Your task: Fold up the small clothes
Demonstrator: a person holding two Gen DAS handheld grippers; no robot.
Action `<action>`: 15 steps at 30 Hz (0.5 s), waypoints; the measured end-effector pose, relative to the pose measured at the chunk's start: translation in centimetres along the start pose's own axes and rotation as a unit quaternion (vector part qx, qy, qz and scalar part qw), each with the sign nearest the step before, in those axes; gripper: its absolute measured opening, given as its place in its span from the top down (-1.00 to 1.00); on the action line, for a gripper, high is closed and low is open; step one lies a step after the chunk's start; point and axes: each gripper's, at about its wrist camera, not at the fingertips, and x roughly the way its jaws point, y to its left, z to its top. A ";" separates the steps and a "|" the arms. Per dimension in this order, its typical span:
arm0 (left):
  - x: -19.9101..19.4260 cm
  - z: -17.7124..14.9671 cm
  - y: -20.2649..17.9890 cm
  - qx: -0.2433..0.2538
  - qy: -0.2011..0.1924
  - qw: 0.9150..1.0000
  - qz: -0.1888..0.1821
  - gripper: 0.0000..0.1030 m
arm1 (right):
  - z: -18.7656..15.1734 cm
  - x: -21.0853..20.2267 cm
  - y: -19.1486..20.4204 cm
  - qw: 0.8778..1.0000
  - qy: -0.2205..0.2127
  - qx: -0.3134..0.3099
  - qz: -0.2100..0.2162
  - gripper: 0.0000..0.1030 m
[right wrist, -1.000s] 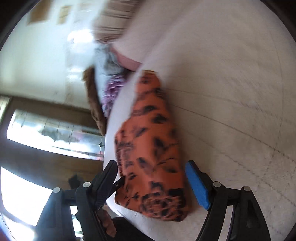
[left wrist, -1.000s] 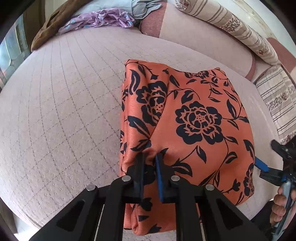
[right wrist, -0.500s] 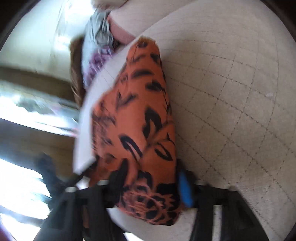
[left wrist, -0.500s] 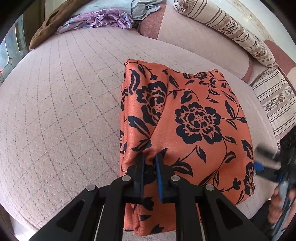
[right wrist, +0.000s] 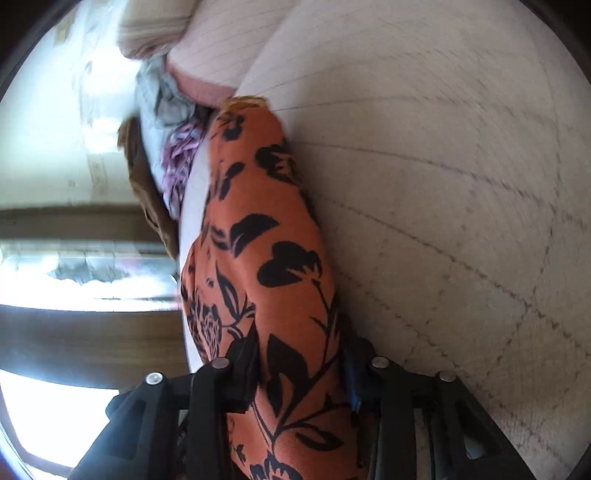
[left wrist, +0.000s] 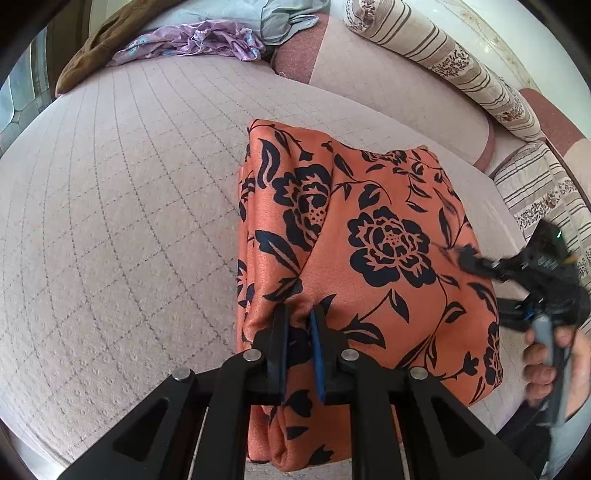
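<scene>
Lying on the sofa [left wrist: 129, 229], the orange cloth [left wrist: 369, 236] is seen already folded into a thick pad with black flowers. It looks soft, light and a bit shiny, so it is judged likely to slip and sag. The near edge of the cloth is pinched tight by the left claw [left wrist: 298, 332]. The cloth's right edge sits between the right claw [right wrist: 301, 373] jaws, which are closing on it. A hold on both edges, through all the layers, is judged best. One orange cloth is counted, and two claws. Behind the cloth, three more clothes are seen: purple [left wrist: 199, 40], blue [left wrist: 280, 18] and brown [left wrist: 99, 40].
</scene>
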 end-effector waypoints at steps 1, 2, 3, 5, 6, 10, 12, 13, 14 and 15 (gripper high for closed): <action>0.0 -0.1 0.2 -0.002 -0.001 1.000 -0.003 0.75 | 0.1 -0.3 1.1 1.000 0.007 -0.011 -0.013 -0.12; -0.1 -0.1 0.3 -0.005 0.000 1.000 -0.006 0.75 | 0.3 -0.6 1.6 1.000 0.007 -0.013 -0.010 -0.31; -0.1 -0.1 0.5 -0.008 0.000 1.000 -0.009 0.75 | 0.9 -1.0 2.3 1.000 -0.003 -0.011 0.001 -0.38; -0.1 -0.3 0.5 -0.008 -0.001 1.000 -0.009 0.75 | 2.5 -1.9 2.4 1.000 -0.027 0.001 0.006 -0.48; -0.1 -0.3 0.5 -0.007 -0.002 1.000 -0.009 0.75 | 3.5 -1.5 1.9 0.999 -0.033 0.017 0.008 -0.47; -0.2 -0.5 0.8 -0.009 -0.003 1.000 -0.011 0.75 | 5.3 1.6 0.2 0.999 0.000 0.046 -0.015 0.20; -0.2 -0.6 0.9 -0.010 -0.007 1.000 -0.015 0.75 | 4.4 0.7 2.4 0.999 -0.026 0.000 -0.038 0.28; 0.0 -0.7 0.8 -0.008 -0.008 1.000 -0.015 0.75 | 4.1 0.6 2.6 0.998 -0.035 -0.018 -0.049 0.29; 0.1 -0.7 0.6 -0.004 -0.009 1.000 -0.011 0.75 | 4.1 1.0 1.8 0.997 -0.029 -0.016 -0.069 0.30; 0.0 -0.6 0.4 0.001 -0.008 1.000 -0.003 0.75 | 4.3 1.5 0.1 0.998 -0.023 0.027 -0.044 0.29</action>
